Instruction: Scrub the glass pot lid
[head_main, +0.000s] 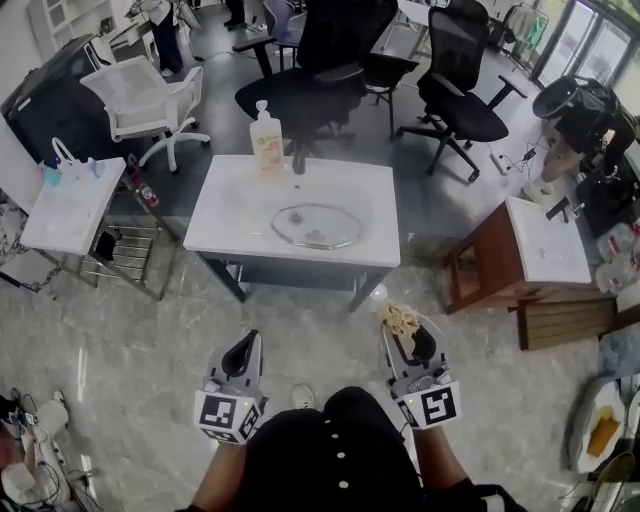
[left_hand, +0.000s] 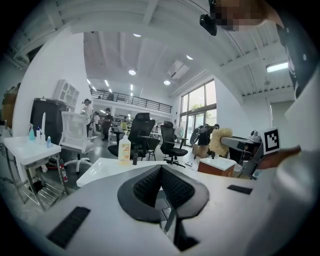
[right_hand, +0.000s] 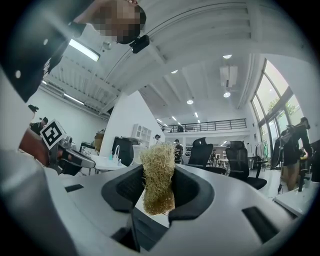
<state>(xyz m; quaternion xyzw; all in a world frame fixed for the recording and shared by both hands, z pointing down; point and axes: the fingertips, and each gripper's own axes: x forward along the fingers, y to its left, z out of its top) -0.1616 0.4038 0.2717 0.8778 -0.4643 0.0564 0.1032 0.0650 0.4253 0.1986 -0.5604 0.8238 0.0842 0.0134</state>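
1. Standing well back from the white sink unit (head_main: 225, 205), the person held both grippers low, close to the body, w/ bare floor between their tips and the unit's near edge.
2. The glass pot lid (head_main: 316, 225) lay flat in the basin, straight ahead and approx. midway between the two grippers. It was well apart from both.
3. Left gripper (head_main: 243, 352) (left_hand: 161, 170): jaws closed together, nothing between them.
4. Right gripper (head_main: 405, 335) (right_hand: 157, 176): jaws clamped on a tan fibre scrubber (head_main: 402, 318) (right_hand: 158, 172) that stood upright and stuck out past the tips.
5. Neither arm was clearly nearer. The lid sat a bit right of the left gripper's line and a bit left of the right's, so both would prob. need to go forward and slightly inward.
6. The lid is round, so no real long axis. Its knob couldn't be made out in the head view.
7. Soap bottle (head_main: 266, 140) (left_hand: 124, 150) and faucet (head_main: 298, 160) stood at the far rim, behind the lid.
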